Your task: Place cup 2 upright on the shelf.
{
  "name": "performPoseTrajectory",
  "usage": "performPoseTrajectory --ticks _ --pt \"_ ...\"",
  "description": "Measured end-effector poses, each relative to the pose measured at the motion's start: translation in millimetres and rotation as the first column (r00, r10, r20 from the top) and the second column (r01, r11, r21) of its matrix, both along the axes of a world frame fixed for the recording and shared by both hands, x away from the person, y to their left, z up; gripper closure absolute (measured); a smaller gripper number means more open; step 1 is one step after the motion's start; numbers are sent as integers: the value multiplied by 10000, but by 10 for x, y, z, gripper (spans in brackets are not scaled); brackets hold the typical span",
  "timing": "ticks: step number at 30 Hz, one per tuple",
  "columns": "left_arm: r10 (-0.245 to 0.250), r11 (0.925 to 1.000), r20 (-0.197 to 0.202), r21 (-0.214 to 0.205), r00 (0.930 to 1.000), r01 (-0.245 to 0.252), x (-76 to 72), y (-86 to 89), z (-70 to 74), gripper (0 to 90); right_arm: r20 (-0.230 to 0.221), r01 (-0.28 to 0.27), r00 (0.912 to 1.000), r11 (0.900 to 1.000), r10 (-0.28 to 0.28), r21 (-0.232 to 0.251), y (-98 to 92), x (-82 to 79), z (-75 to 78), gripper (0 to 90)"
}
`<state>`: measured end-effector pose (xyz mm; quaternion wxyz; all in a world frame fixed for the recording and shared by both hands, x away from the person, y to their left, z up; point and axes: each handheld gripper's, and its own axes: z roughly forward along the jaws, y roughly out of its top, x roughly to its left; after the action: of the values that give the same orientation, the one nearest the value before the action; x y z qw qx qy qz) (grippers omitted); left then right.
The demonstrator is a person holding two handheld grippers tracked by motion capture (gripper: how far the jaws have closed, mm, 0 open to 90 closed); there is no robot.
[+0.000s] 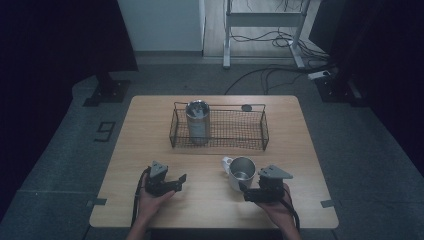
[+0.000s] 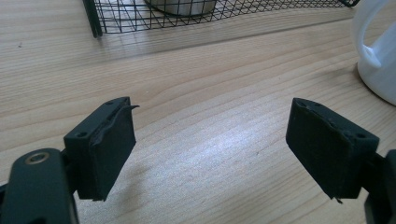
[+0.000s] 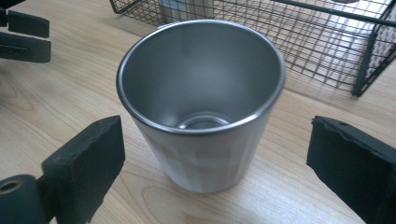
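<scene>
Mug [image 3: 201,107] stands upright near the tabletop's front edge between the right gripper's [image 3: 217,163] spread jaws; closing squarely on its wall suits best.

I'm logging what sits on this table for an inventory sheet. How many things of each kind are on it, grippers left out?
White mugs with a steel inside: 1, the mug standing upright on the table.
Wire baskets: 1, the black basket.
Steel canisters: 1, the canister upright in the basket's left end.
Small round dark things: 1, the disc behind the basket.
Total: 4
</scene>
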<state>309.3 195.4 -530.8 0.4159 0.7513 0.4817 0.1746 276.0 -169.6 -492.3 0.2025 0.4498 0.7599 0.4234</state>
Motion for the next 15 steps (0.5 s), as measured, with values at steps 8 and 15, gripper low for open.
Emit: performPoseTrajectory --ticks 8,15 --pt "-1 10000 24 -66 10000 1 -6 5 -6 162 143 -14 9999 9999 16 -166 83 83 -21 28" --pt "27 9999 54 152 10000 -28 -20 -23 -29 162 47 -91 9999 9987 93 -503 297 277 -86 10"
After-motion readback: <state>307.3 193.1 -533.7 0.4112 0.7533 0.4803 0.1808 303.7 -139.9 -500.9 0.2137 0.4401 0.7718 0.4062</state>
